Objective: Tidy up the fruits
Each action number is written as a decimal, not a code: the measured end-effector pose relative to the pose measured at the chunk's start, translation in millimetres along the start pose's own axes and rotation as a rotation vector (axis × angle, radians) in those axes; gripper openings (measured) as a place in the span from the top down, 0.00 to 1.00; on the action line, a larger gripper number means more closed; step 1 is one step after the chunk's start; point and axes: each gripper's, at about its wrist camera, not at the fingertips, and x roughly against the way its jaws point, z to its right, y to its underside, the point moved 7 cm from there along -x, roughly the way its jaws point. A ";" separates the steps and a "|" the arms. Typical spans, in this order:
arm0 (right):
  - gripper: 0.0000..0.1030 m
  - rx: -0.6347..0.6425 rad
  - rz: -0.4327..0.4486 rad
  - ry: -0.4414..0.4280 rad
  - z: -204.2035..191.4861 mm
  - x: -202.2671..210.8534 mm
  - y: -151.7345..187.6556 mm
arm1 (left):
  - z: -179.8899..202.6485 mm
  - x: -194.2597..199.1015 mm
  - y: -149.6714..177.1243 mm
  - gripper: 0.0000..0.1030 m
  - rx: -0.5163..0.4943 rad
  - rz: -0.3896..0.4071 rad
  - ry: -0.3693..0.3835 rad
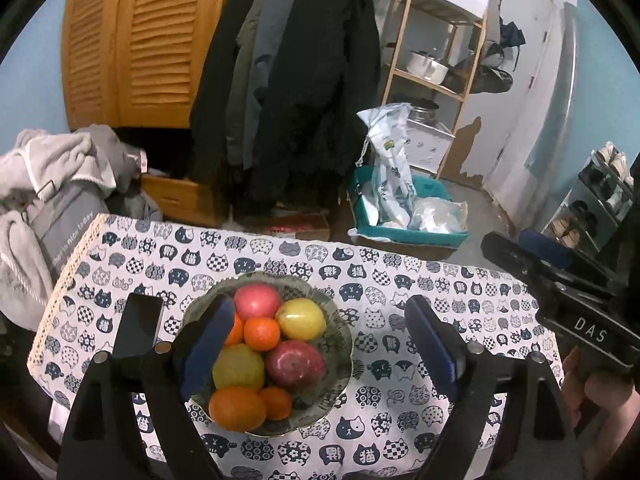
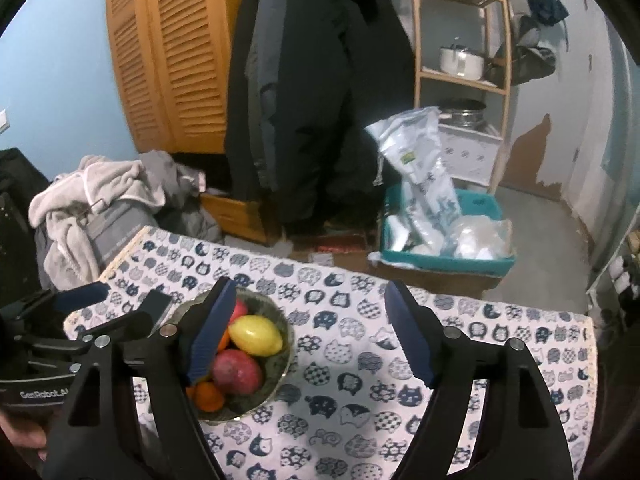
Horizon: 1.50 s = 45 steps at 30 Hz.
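A patterned glass bowl [image 1: 340, 344] sits on the cat-print tablecloth [image 1: 400, 400] and holds several fruits: red apples [image 1: 295, 363], yellow lemons [image 1: 301, 319] and oranges [image 1: 261, 333]. My left gripper [image 1: 320, 348] hovers over the bowl, open and empty, its left finger above the fruit. The bowl also shows in the right wrist view [image 2: 280, 364], with a lemon [image 2: 256, 335] and an apple [image 2: 237, 372]. My right gripper [image 2: 316, 340] is open and empty, just right of the bowl. The right gripper's body shows at the right edge of the left view [image 1: 560, 292].
A black phone [image 1: 138, 326] lies on the cloth left of the bowl. Behind the table are a teal bin with plastic bags [image 1: 404, 220], hanging coats [image 1: 296, 80], a wooden shelf [image 1: 440, 60] and a laundry pile [image 1: 52, 184].
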 end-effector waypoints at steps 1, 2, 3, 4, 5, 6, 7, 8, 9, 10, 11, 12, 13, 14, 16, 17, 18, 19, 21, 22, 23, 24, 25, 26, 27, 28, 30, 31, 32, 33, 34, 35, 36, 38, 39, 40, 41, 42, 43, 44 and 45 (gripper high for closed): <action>0.23 0.000 0.006 0.006 2.8 3.2 -0.8 | 2.4 1.2 -0.7 0.13 -0.004 0.003 0.004; 0.23 0.003 0.011 0.011 5.2 5.7 -1.3 | 4.0 2.3 -1.0 0.13 -0.007 0.005 0.006; 0.23 0.004 0.015 0.018 7.6 8.3 -1.8 | 6.3 3.2 -1.3 0.12 -0.010 0.008 0.008; 0.22 0.003 0.022 0.024 10.7 11.6 -2.6 | 8.1 4.1 -1.8 0.11 -0.012 0.010 0.009; 0.22 0.002 0.027 0.027 13.1 14.3 -3.0 | 9.6 5.2 -2.3 0.09 -0.013 0.013 0.009; 0.22 0.002 0.030 0.028 14.7 16.8 -3.0 | 11.8 6.4 -3.0 0.08 -0.013 0.017 0.009; 0.22 0.002 0.035 0.032 17.2 19.8 -2.9 | 13.6 7.7 -3.6 0.08 -0.013 0.023 0.012; 0.21 0.001 0.038 0.035 18.8 21.7 -2.9 | 15.5 8.9 -4.3 0.07 -0.015 0.028 0.016; 0.21 -0.001 0.042 0.038 21.6 24.3 -2.9 | 17.7 9.5 -4.8 0.05 -0.017 0.031 0.018; 0.21 -0.003 0.044 0.040 23.7 26.3 -2.6 | 19.5 10.1 -5.3 0.05 -0.019 0.033 0.018; 0.21 -0.007 0.046 0.041 25.5 28.0 -2.5 | 21.0 11.1 -5.9 0.04 -0.021 0.036 0.016; 0.21 -0.010 0.049 0.042 27.7 29.8 -2.2 | 23.2 12.4 -6.6 0.04 -0.022 0.039 0.018; 0.21 -0.015 0.052 0.043 30.6 32.3 -2.0 | 25.1 13.2 -7.1 0.04 -0.025 0.041 0.022; 0.21 -0.018 0.056 0.044 32.8 34.3 -1.8 | 26.9 14.5 -7.6 0.04 -0.026 0.043 0.025; 0.20 -0.024 0.062 0.048 38.4 38.6 -1.6 | 30.9 17.9 -9.5 0.03 -0.027 0.049 0.032; 0.20 -0.026 0.063 0.050 40.4 40.3 -1.4 | 33.0 20.0 -10.4 0.02 -0.027 0.052 0.036; 0.20 -0.028 0.064 0.052 41.5 41.7 -1.5 | 34.1 22.1 -11.5 0.02 -0.028 0.058 0.039; 0.20 -0.032 0.066 0.054 43.9 44.2 -1.3 | 35.2 24.1 -12.4 0.02 -0.029 0.064 0.040; 0.20 -0.040 0.067 0.059 48.5 48.3 -0.6 | 39.3 28.7 -14.7 0.02 -0.036 0.075 0.039; 0.20 -0.044 0.067 0.060 51.0 49.8 -0.7 | 41.0 30.7 -15.9 0.02 -0.041 0.080 0.038; 0.20 -0.047 0.069 0.059 51.9 52.0 -0.7 | 43.1 33.2 -16.9 0.02 -0.048 0.087 0.035; 0.20 -0.050 0.073 0.060 53.6 55.0 -1.1 | 45.2 35.8 -18.0 0.02 -0.055 0.095 0.033; 0.20 -0.050 0.075 0.063 55.1 57.2 -1.3 | 46.7 38.0 -19.1 0.02 -0.061 0.103 0.031; 0.20 -0.050 0.076 0.065 56.3 59.3 -1.5 | 49.1 40.6 -20.1 0.01 -0.072 0.113 0.027; 0.20 -0.049 0.077 0.066 57.5 60.9 -1.3 | 50.7 41.9 -20.6 0.01 -0.080 0.117 0.023; 0.20 -0.050 0.079 0.068 58.7 63.1 -1.1 | 52.1 42.5 -21.4 0.01 -0.088 0.120 0.019; 0.20 -0.049 0.080 0.070 59.8 65.8 -0.9 | 55.5 45.0 -22.3 0.01 -0.102 0.125 0.015; 0.20 -0.049 0.081 0.073 60.5 67.1 -1.1 | 56.8 46.3 -22.7 0.01 -0.105 0.128 0.015; 0.20 -0.049 0.081 0.075 61.0 68.0 -1.2 | 57.9 47.9 -23.0 0.01 -0.106 0.131 0.017; 0.20 -0.049 0.081 0.077 62.1 69.2 -1.3 | 59.1 49.4 -23.1 0.01 -0.108 0.135 0.019; 0.20 -0.050 0.083 0.078 62.7 70.7 -1.5 | 60.1 51.0 -23.3 0.01 -0.110 0.138 0.019; 0.20 -0.050 0.084 0.080 63.0 71.9 -1.8 | 60.9 52.0 -23.6 0.01 -0.112 0.141 0.018; 0.20 -0.051 0.085 0.081 63.3 73.0 -2.3 | 61.6 52.8 -23.8 0.01 -0.115 0.143 0.017; 0.20 -0.052 0.090 0.084 63.4 75.5 -3.3 | 61.8 55.1 -24.4 0.01 -0.117 0.147 0.013; 0.20 -0.054 0.092 0.086 63.4 76.2 -3.4 | 62.2 55.8 -24.8 0.01 -0.117 0.148 0.014; 0.20 -0.055 0.092 0.087 63.8 76.6 -3.7 | 62.7 56.2 -25.2 0.01 -0.116 0.149 0.013; 0.20 -0.054 0.091 0.088 63.8 77.1 -3.9 | 62.7 56.3 -25.2 0.01 -0.116 0.148 0.014; 0.20 -0.054 0.092 0.087 63.9 77.3 -3.9 | 62.7 56.2 -25.3 0.01 -0.117 0.148 0.014; 0.20 -0.054 0.093 0.088 64.0 77.3 -4.2 | 62.7 56.3 -25.3 0.01 -0.118 0.148 0.014; 0.20 -0.053 0.091 0.087 64.1 77.0 -4.1 | 62.8 56.6 -25.4 0.01 -0.118 0.149 0.015; 0.20 -0.051 0.088 0.088 64.0 76.9 -3.8 | 63.1 57.4 -25.4 0.01 -0.118 0.150 0.015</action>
